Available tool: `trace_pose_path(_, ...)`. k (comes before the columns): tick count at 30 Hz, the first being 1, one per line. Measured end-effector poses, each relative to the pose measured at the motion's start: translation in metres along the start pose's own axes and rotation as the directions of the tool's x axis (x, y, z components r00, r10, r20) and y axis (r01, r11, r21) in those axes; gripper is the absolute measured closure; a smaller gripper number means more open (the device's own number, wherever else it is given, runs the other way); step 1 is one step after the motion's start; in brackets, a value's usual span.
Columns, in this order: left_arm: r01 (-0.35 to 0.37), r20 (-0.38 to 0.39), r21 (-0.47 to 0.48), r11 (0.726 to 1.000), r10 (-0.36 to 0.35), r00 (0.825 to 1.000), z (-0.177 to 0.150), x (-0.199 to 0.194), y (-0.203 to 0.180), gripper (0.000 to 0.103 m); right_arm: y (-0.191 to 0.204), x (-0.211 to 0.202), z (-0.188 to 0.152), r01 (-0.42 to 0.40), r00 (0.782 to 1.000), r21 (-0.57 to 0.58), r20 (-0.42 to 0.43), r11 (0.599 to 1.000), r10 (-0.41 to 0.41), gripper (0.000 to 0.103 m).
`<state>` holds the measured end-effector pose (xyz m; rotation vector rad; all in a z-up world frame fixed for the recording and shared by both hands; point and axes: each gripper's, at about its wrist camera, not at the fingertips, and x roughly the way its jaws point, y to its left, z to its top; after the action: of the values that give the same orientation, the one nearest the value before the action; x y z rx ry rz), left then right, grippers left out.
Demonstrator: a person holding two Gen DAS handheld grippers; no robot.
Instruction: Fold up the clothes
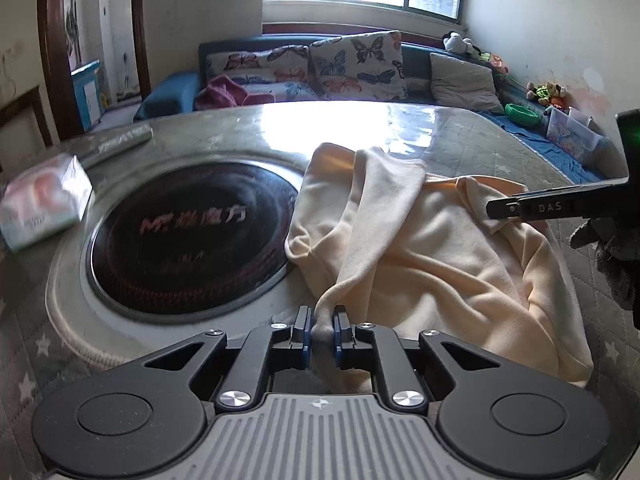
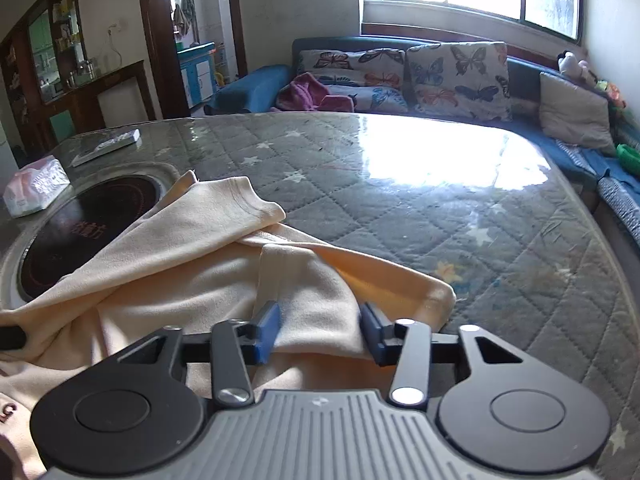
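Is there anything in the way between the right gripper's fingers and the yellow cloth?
No, nothing visible is in the way. A fold of the yellow cloth already lies between the right gripper's spread fingers, with no other object in front of it.

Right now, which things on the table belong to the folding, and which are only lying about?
For the job:
- cream garment
- left tool, shut on a bunched bit of the garment
- right tool, jaws apart with a fold of cloth between

Only lying about:
- tissue pack
- remote control
- round cooktop set in the table
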<state>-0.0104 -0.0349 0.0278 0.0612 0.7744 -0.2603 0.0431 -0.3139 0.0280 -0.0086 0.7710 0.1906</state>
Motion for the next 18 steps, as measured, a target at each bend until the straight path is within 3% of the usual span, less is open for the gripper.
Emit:
trace_pose_path(2,-0.006,-0.001,0.006,1.000,0.006,1.000,-0.001,-0.001,-0.001,0.085,-0.001,-0.003,0.000,-0.008,1.000,0.005,0.006,1.000,0.008,0.087)
trace_pose_path(4,-0.008,0.015,0.023,1.000,0.007,1.000,0.002,-0.004,-0.007,0.073,-0.001,-0.009,0.001,-0.006,1.000,0.014,0.018,1.000,0.006,0.094)
trace_pose_path(6,-0.002,0.035,0.044,0.999,0.000,0.999,0.007,-0.007,-0.016,0.058,-0.003,-0.017,0.001,0.002,0.999,0.026,0.037,1.000,-0.002,0.095)
trace_pose_path(11,0.013,0.073,0.117,0.993,-0.022,0.997,0.024,0.003,-0.038,0.057,-0.007,-0.043,-0.001,0.037,0.995,0.040,0.089,0.999,-0.040,0.095)
trace_pose_path(18,-0.029,0.106,0.237,0.971,0.004,0.994,0.049,0.043,-0.070,0.057,-0.026,-0.086,-0.018,0.117,0.985,0.076,0.120,0.990,-0.126,0.095)
